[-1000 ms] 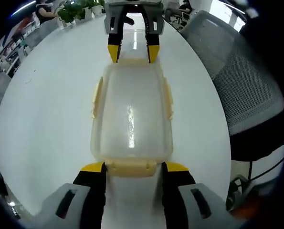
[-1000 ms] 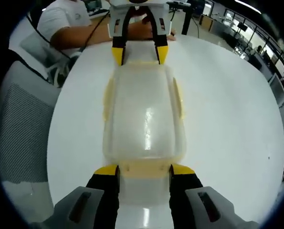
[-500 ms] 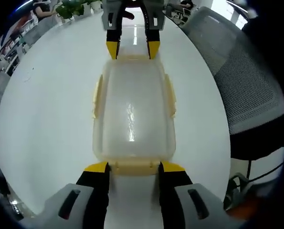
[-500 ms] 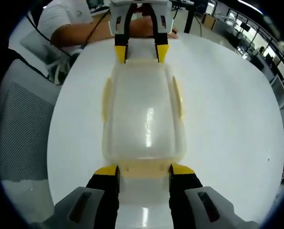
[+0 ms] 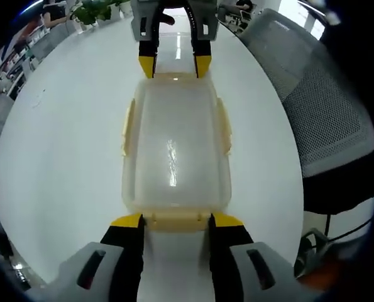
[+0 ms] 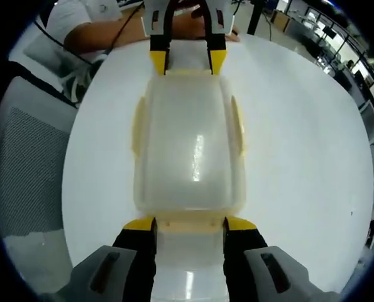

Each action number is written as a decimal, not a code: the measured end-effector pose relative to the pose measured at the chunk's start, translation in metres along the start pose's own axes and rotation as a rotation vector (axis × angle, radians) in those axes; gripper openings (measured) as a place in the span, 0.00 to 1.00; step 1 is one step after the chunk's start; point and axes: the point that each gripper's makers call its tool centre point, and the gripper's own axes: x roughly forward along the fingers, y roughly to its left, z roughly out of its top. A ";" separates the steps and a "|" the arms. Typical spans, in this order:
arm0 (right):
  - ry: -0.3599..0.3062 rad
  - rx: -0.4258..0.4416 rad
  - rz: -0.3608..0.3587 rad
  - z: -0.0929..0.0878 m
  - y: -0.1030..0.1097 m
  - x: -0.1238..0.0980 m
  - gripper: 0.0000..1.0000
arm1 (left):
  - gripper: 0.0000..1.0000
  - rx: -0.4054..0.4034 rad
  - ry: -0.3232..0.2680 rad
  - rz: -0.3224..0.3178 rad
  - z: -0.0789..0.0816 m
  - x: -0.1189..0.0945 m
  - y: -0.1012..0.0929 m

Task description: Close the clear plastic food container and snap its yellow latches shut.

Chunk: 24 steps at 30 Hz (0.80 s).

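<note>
Two tools face each other across one clear container (image 5: pixel 174 151), which lies on the white counter (image 5: pixel 61 145) with its long axis running straight from one tool to the other. Just ahead of the left tool (image 5: pixel 174 221), its parted jaws flank the near end latch (image 5: pixel 175 221); the right tool (image 6: pixel 188 224) stands likewise at the opposite end latch (image 6: pixel 190 221). Neither grips anything. Four yellow latches can be counted, one per side. Both tools look equally near their ends.
</note>
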 end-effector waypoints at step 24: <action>-0.053 -0.006 0.000 0.005 0.005 -0.004 0.39 | 0.39 -0.004 -0.030 0.012 -0.002 -0.010 -0.008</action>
